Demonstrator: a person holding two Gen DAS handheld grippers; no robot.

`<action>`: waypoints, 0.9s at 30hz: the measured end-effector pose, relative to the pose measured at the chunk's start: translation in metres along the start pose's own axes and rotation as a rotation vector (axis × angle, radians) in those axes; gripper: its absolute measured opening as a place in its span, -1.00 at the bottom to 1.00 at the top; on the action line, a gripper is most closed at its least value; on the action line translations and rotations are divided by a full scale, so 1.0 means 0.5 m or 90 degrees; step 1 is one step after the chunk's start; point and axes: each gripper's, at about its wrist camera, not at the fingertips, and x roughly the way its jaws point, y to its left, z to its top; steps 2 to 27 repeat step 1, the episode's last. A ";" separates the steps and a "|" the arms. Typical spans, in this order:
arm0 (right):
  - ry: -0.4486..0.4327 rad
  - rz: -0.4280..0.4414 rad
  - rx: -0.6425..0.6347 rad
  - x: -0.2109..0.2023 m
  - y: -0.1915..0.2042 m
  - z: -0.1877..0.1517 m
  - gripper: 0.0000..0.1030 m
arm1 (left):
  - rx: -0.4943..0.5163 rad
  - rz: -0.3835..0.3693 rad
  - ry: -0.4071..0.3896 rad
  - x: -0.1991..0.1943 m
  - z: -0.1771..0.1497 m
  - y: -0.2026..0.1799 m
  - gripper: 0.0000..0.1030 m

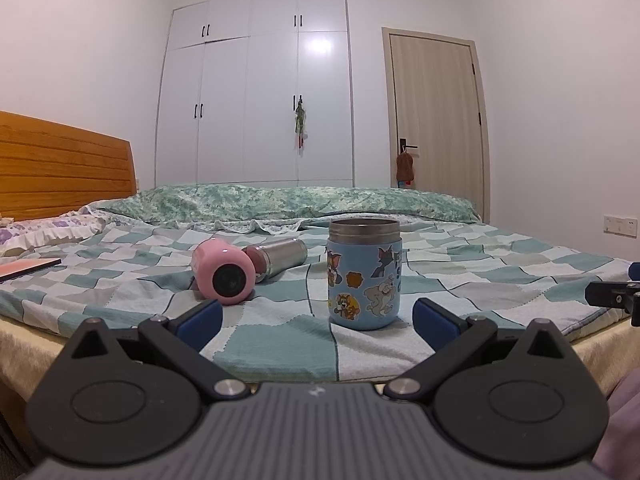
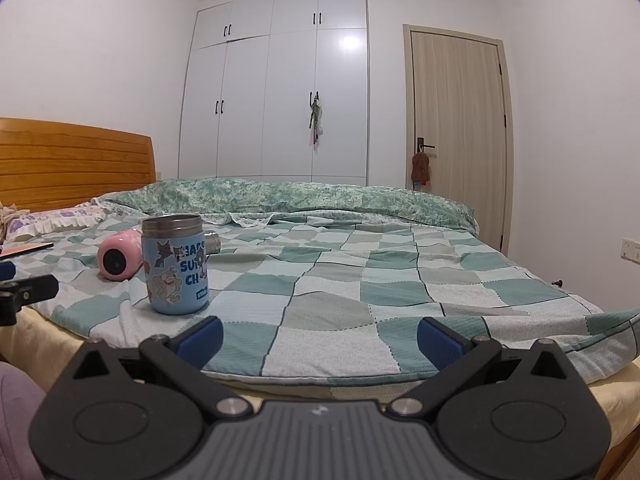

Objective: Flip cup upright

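Note:
A blue cartoon-printed cup (image 1: 364, 274) stands upright on the checked bedspread (image 1: 120, 264), steel rim up; it also shows in the right wrist view (image 2: 176, 266). A pink cup (image 1: 223, 272) lies on its side to its left, base facing me, and shows in the right wrist view (image 2: 118, 259). A steel flask (image 1: 278, 259) lies on its side behind them. My left gripper (image 1: 318, 318) is open and empty, just short of the blue cup. My right gripper (image 2: 320, 338) is open and empty, to the right of the blue cup, over the bed's front edge.
The bed's front edge (image 2: 320, 384) lies just under both grippers. A folded green quilt (image 2: 304, 196) runs along the far side. A wooden headboard (image 1: 60, 168) and a pillow (image 1: 44, 230) are at left, with a flat pink book (image 1: 28, 268).

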 end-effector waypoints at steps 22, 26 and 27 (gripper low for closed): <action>0.000 0.000 0.000 0.000 0.000 0.000 1.00 | -0.001 0.000 0.001 0.001 0.000 0.001 1.00; 0.000 0.000 0.000 0.000 0.000 0.000 1.00 | -0.001 0.000 0.001 0.001 0.000 0.001 1.00; 0.000 0.000 0.000 0.000 0.000 0.000 1.00 | -0.001 0.000 0.001 0.001 0.000 0.001 1.00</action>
